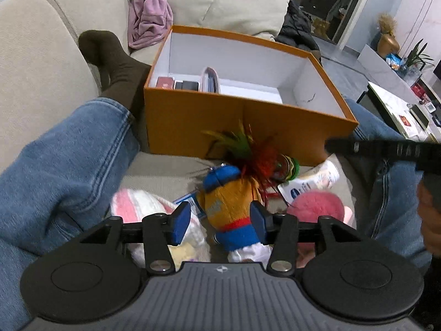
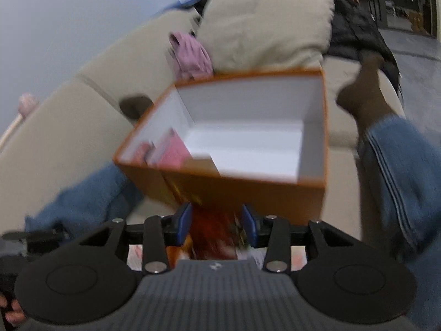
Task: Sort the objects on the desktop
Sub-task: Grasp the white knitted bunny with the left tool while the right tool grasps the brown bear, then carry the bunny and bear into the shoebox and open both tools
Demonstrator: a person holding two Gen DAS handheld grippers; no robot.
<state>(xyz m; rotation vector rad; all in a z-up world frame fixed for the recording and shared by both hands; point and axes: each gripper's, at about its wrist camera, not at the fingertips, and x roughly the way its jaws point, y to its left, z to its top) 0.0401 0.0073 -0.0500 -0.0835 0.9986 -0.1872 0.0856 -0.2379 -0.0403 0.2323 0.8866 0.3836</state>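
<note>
Pick step in hand. Left gripper (image 1: 220, 218) hovers over the orange-and-blue plush (image 1: 228, 207) on the sofa, jaws wide, nothing gripped. Right gripper (image 2: 216, 224): jaws half-open astride something red; grip unclear through blur. Next: close on plush, carry it into the orange box (image 1: 248, 127).

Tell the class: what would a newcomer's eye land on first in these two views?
Probably the open orange box with white walls, standing on the beige sofa between the person's jeans-clad legs. Next, the heap of toys in front of it: an orange-and-blue plush between the left gripper's open jaws, with a feathered toy behind.
</note>
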